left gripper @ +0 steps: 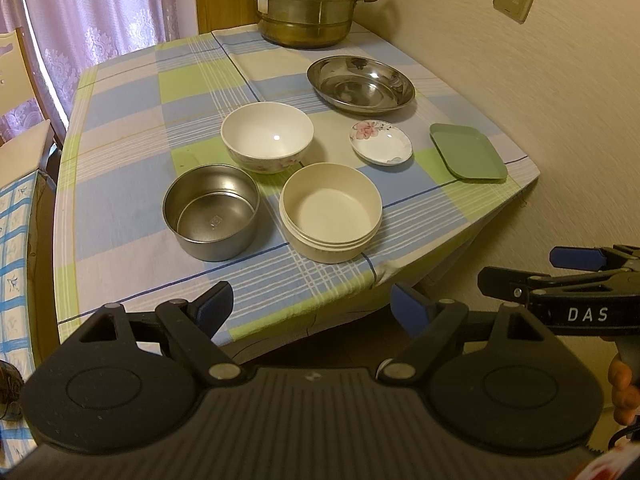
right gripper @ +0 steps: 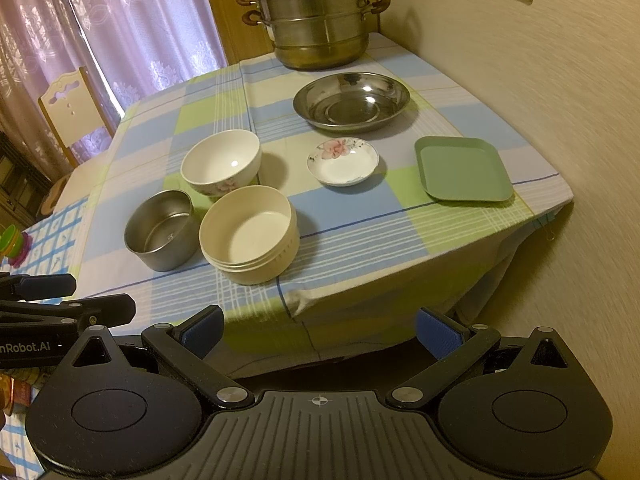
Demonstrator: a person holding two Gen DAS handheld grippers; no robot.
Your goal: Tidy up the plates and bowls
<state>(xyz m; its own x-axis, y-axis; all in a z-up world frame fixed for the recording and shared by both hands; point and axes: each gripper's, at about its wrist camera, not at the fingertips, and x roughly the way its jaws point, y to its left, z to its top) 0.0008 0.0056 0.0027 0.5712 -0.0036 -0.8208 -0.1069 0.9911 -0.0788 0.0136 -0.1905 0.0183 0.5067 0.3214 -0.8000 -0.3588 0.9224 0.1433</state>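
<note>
We hold both tools, left tool [left gripper: 310,306] and right tool [right gripper: 320,330], spread apart short of the tabletop's [right gripper: 360,232] near edge; green plate [right gripper: 464,170] sits at its right edge.

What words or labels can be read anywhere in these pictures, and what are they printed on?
"DAS" – white letters on the side of the right gripper, seen from the left wrist view.
"nRobot.AI" – white letters on the side of the left gripper, seen from the right wrist view; its start is cut off by the picture edge.
A small stamp on the bottom of the steel bowl – too small to read.
A label on the steamer pot – too blurred to read.
</note>
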